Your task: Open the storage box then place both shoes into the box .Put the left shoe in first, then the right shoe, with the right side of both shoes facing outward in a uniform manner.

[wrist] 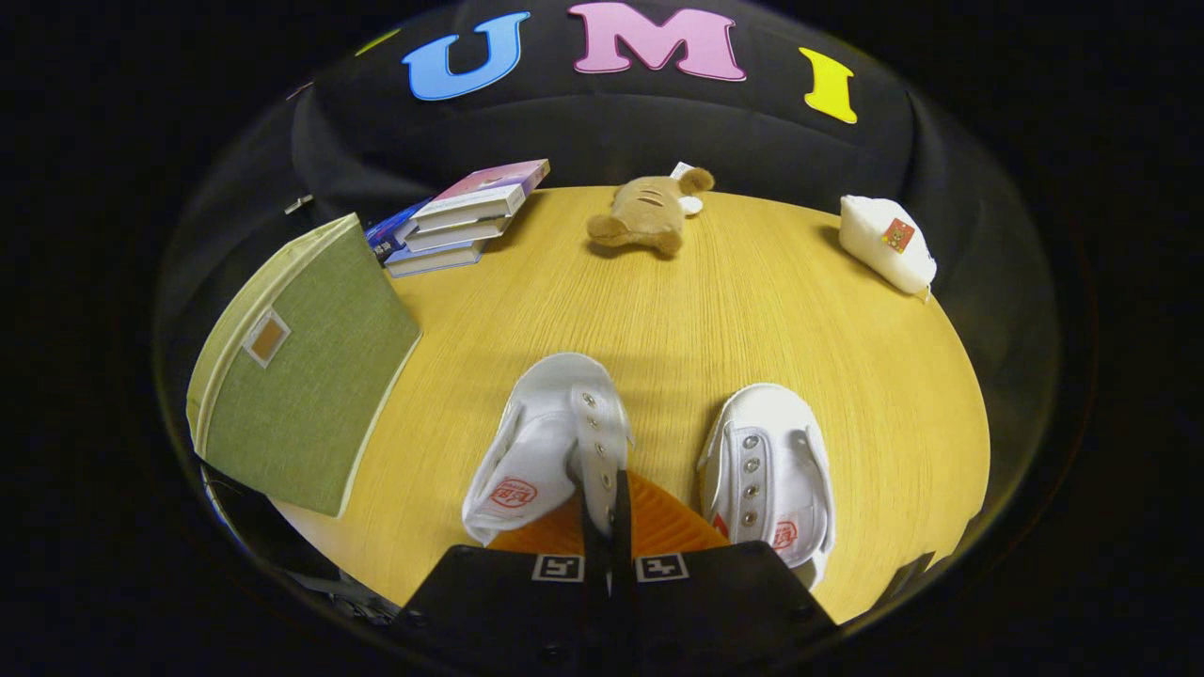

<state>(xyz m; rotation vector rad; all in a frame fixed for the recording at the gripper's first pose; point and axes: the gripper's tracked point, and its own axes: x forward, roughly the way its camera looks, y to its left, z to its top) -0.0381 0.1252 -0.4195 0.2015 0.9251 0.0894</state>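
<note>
The gripper [607, 489] has its fingers pressed together on the inner side wall of the white canvas left shoe [546, 442], near the table's front edge, I think so it lifts first. The white canvas right shoe [767, 465] waits beside it. The green fabric storage box [301, 367] stands at the left edge, its lid closed.

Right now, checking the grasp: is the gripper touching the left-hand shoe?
Touching. The gripper view shows the gripper closed on the left-hand shoe's eyelet edge.
</note>
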